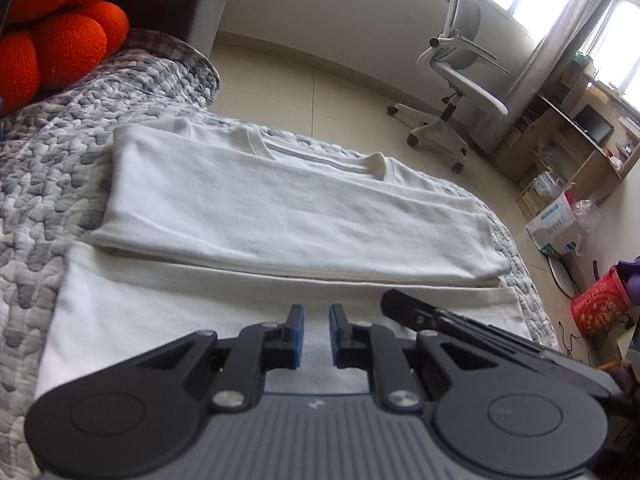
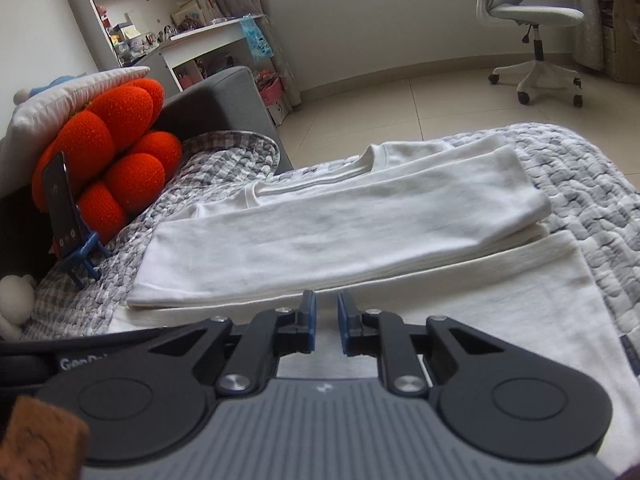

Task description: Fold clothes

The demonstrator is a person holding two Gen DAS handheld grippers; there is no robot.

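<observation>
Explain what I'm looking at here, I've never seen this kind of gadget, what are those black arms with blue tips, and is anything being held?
These are two handheld grippers, one in each of a person's hands, each with a camera looking along its fingers. One picture is from the left gripper, the other from the right gripper. The blue tips are the finger pads. Both hover over a white shirt lying partly folded on a grey quilted bed cover. Each gripper's pads stand slightly apart with nothing between them, so nothing is held. An orange cushion and an office chair are nearby.
</observation>
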